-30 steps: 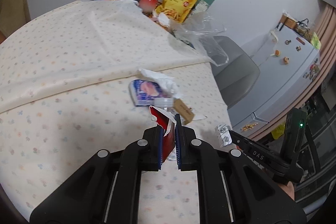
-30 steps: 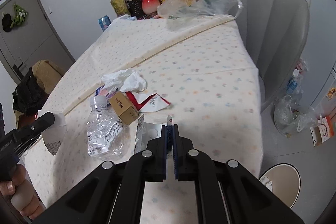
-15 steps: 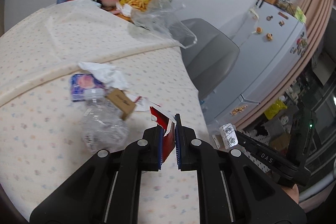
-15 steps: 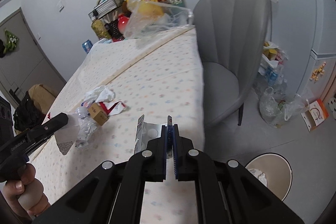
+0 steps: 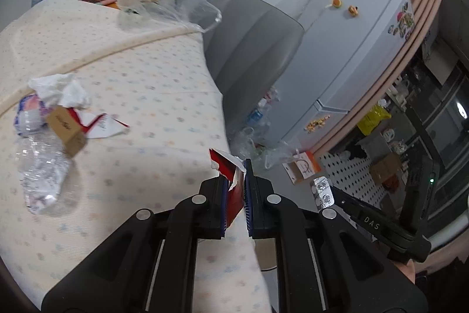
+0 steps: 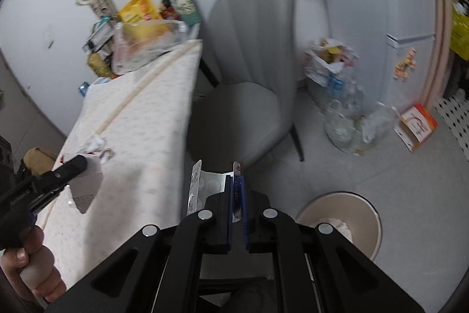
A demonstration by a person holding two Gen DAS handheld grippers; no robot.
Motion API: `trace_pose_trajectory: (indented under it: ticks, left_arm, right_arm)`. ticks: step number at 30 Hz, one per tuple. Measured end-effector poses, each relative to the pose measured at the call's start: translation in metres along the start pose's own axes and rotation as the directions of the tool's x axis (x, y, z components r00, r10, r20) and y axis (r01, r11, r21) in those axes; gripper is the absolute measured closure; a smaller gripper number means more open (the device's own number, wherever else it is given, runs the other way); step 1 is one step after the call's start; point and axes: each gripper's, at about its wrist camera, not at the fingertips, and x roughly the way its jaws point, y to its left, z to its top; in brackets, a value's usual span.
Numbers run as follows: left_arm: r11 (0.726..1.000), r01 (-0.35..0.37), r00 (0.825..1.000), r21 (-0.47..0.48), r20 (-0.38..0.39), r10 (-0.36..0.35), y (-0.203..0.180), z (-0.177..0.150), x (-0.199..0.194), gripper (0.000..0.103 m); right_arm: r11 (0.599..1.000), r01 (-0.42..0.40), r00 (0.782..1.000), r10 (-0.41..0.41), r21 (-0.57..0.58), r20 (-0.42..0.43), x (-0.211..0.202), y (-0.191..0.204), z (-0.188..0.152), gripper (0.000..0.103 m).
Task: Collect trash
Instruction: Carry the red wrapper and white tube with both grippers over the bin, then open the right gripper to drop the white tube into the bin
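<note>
Both grippers are loaded and off the table edge. Left gripper (image 5: 236, 184), bottom centre of the left wrist view, is clamped on a torn red-and-white wrapper (image 5: 230, 176); the scrap sticks up past the fingertips. Right gripper (image 6: 236, 192), bottom centre of the right wrist view, is pinched together on a silver blister pack (image 6: 199, 184), which fans out to the left of the jaws.

Key relation: the bin (image 6: 340, 220) sits on the floor at lower right of the right wrist view, just right of and below the right gripper's tip, its mouth facing up and some white waste already inside. The right gripper looks the nearer one; its pack is still left of the rim, not over the opening. In the right wrist view the left gripper is at far left, over the tablecloth (image 6: 140, 119), so it probably has further to go toward the bin.

Still on the table, at the left of the left wrist view: crushed clear bottle (image 5: 44, 169), small brown box (image 5: 66, 126), crumpled tissue (image 5: 58, 90), another red-white wrapper (image 5: 102, 126). These lie well apart from both tools, up-left of the left gripper.

Judgement: carry phase, drop not yet done; the release needs the jaws above the bin mouth first.
</note>
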Motion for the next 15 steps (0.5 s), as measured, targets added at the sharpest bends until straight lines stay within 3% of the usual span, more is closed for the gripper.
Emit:
trace_pose_trajectory:
  ticks: [15]
  left_arm:
    - [0.996,0.019,0.997,0.085,-0.08,-0.013,-0.054,-0.015,0.043,0.093]
  right_arm:
    - [0.978,0.139,0.99,-0.132,0.153,-0.054,0.019,-0.111,-0.024,0.097]
